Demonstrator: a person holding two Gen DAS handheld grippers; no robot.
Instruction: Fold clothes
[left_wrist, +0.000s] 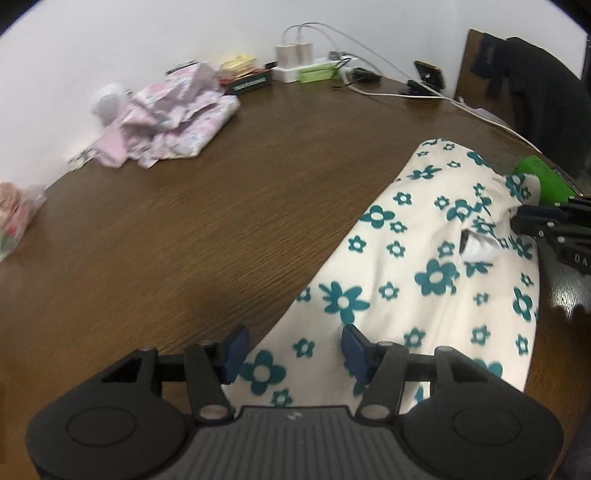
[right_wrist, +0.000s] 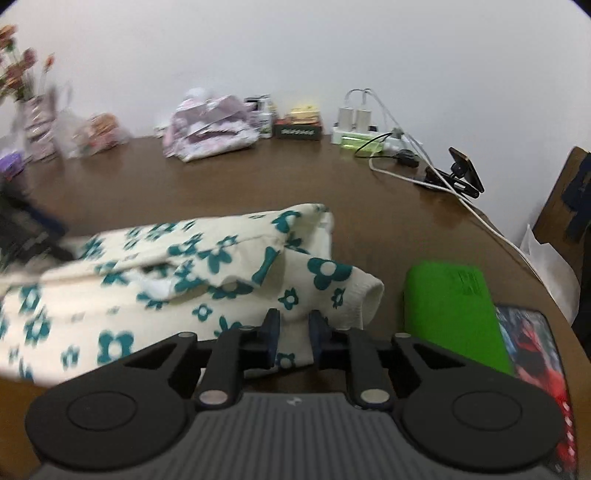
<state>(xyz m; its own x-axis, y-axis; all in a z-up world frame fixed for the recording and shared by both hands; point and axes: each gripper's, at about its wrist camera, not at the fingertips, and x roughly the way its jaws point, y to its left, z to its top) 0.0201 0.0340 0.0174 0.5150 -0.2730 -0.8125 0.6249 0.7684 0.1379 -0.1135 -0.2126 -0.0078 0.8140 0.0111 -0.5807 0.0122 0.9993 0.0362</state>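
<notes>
A cream garment with teal flowers lies partly folded on the brown wooden table. My left gripper is open, its blue pads on either side of the garment's near edge. In the right wrist view the same garment lies ahead and to the left. My right gripper is open with a narrow gap, its pads just above the garment's near edge by a cuff. The right gripper also shows at the right edge of the left wrist view.
A crumpled pink garment lies at the back by the wall. A power strip with chargers and cables, small boxes, a phone holder, a green pad and bagged flowers sit around the table.
</notes>
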